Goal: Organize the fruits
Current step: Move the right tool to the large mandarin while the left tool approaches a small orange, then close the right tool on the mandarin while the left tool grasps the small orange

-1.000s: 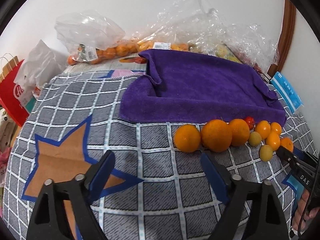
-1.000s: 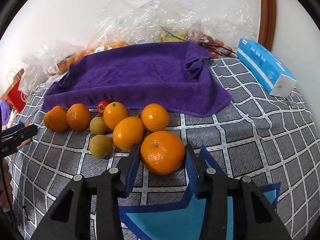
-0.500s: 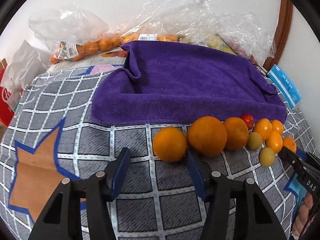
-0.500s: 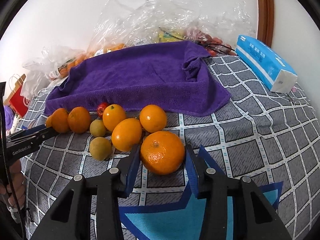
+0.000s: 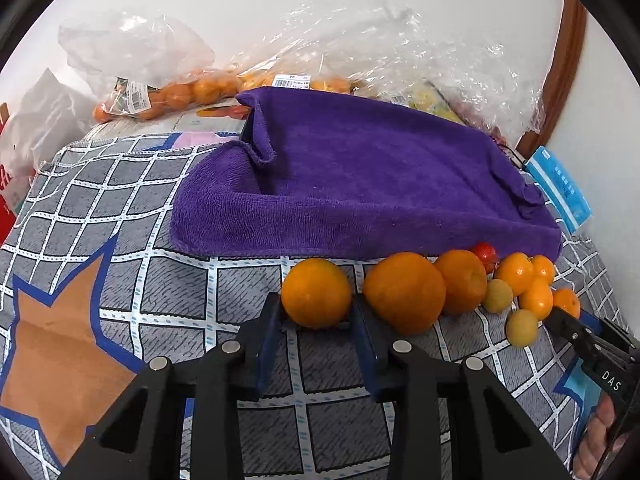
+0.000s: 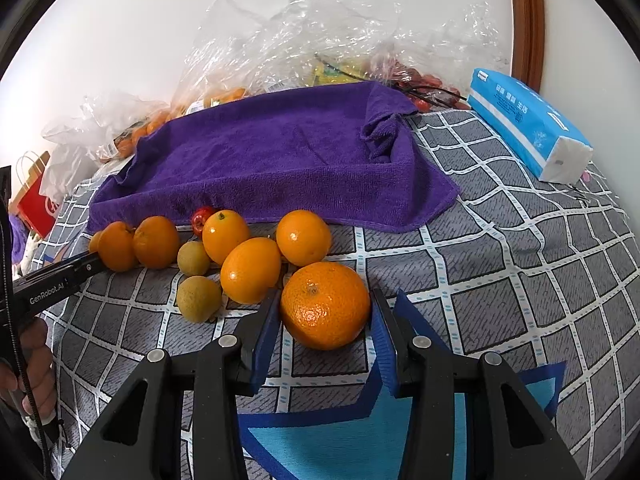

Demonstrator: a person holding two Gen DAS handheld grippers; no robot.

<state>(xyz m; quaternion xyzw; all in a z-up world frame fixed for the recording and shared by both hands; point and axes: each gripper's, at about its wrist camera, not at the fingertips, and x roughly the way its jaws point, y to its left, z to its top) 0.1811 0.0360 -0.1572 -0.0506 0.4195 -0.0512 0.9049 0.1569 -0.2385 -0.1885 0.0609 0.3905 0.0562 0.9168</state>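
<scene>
Zero fruit on the towel [image 5: 360,184] yet. Left gripper [image 5: 316,316] closing around an orange [image 5: 316,292], right gripper [image 6: 324,320] pinching a mandarin [image 6: 325,305]; rest waiting.

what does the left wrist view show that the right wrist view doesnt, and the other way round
Only the left wrist view: the brown star patch on the cloth, and the left gripper closing around an orange.

Only the right wrist view: the right gripper shut on the big mandarin, the light blue patch, and the tissue pack's white end.

Both: the purple towel, the fruit row with two greenish fruits, the plastic bags, the checked cloth.
</scene>
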